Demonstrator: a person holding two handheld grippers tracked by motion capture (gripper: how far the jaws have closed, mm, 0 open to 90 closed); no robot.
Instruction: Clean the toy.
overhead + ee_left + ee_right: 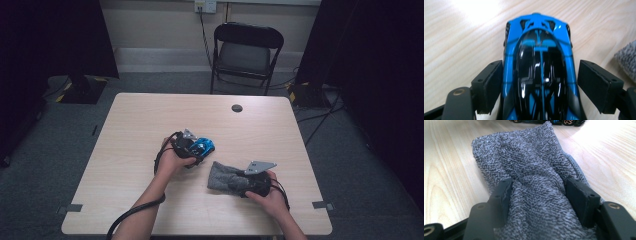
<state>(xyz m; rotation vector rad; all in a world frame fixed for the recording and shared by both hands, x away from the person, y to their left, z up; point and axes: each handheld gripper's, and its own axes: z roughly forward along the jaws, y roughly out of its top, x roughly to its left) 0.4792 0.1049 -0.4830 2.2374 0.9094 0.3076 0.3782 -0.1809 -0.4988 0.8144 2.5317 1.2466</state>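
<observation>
Left gripper [196,148], held in the left hand [172,160], lies low over the wooden table [150,115]. Blue and black toy car [540,72] sits between its jaws, nose pointing away from the gripper. The jaw on the left of the left gripper view stands at the car's flank, contact hard to judge; the other jaw stands clear of the car with bare table showing in the gap. Not clamped: released, car resting on the table.

Right gripper [239,184], in the right hand [272,197], is clenched on a grey knitted cloth [529,170]. Both pads [504,195] press into the fabric, which bunches and pinches in between them. The rest of the cloth spreads flat on the table ahead of the jaws.

In the high view the cloth's far edge [216,172] lies near the car [204,146], just beyond the right gripper's tips, not touching. A corner of the cloth shows at the right edge of the left gripper view.

A black folding chair [246,52] stands past the table's far edge.
</observation>
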